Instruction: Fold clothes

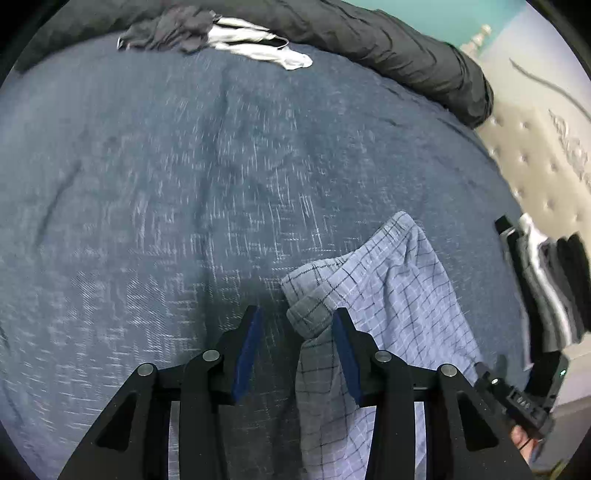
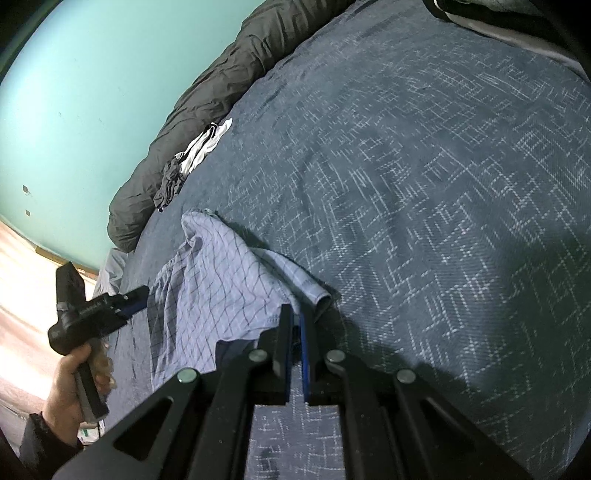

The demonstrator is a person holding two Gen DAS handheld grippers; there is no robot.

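Checked garment (image 1: 388, 280) ran toward 1 o'clock from left gripper (image 1: 298, 325), fingers apart around its bunched edge; right gripper (image 2: 293, 332) pinched the far hem

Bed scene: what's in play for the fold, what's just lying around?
In play:
- checked blue garment
- right tongs, shut on its edge
- left tongs, open, a fold of the garment between the fingers

Lying about:
- dark and white clothes heap
- grey duvet roll
- stack of dark clothes at the bed edge
- blue bedspread
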